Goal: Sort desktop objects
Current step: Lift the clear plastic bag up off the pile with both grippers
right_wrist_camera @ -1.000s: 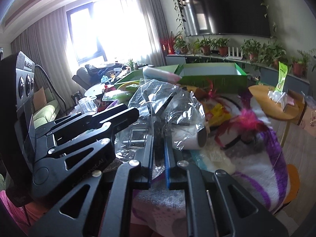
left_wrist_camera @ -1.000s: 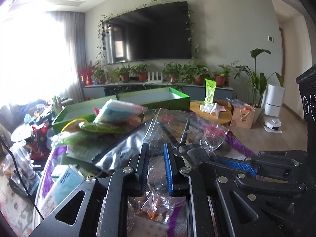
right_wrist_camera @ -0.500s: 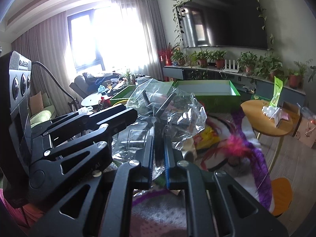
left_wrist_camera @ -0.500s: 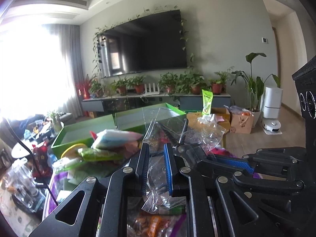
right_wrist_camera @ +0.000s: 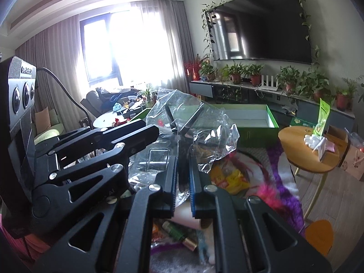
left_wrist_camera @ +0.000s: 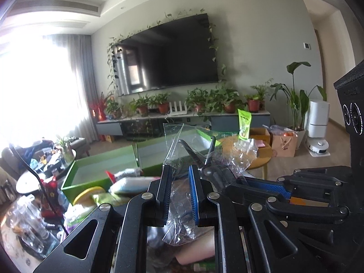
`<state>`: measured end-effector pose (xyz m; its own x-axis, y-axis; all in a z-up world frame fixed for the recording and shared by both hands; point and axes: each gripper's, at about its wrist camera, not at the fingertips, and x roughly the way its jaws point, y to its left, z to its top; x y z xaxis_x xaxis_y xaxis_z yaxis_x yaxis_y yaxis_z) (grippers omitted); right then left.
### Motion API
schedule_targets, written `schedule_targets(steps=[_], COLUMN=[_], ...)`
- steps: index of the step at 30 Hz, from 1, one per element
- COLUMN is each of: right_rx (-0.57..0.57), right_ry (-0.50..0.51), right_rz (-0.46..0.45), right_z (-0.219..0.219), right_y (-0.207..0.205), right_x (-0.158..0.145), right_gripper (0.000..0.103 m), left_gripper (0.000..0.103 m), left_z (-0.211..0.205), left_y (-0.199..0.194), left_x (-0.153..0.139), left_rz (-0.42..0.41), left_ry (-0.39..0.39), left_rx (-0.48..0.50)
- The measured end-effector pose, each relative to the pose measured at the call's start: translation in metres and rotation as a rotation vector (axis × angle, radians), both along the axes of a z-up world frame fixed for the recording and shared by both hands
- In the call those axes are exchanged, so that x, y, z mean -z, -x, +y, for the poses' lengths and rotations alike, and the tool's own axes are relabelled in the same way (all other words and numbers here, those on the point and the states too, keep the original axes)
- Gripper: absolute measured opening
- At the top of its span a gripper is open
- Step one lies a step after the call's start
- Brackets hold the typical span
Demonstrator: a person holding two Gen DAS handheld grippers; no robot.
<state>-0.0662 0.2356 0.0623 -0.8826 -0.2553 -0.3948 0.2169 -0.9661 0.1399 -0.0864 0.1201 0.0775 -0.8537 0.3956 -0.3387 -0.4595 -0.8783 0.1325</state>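
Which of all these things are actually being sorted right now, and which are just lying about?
In the job:
- clear plastic bag, pinched by both the left gripper and the right gripper
- dark tool inside it
- green boxes, apparently the bins

Lying about:
- round wooden side table
- television
- potted plants

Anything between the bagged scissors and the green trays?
Nothing visible blocks the path. Both grippers, left and right, are shut on the clear plastic bag, held above the clutter. The green trays lie open behind it.
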Motion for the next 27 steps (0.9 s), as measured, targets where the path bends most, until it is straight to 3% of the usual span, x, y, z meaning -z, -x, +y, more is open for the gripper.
schedule_targets(steps=[27], right_rx=[-0.035], right_ry=[-0.023], right_rz=[0.046], right_z=[0.011], right_y=[0.062], right_x=[-0.034], right_gripper=[0.010], left_gripper=[0.015], left_z=[0.015], left_y=[0.054], left_x=[-0.027], left_rz=[0.054], left_ry=[0.039], left_rx=[-0.009])
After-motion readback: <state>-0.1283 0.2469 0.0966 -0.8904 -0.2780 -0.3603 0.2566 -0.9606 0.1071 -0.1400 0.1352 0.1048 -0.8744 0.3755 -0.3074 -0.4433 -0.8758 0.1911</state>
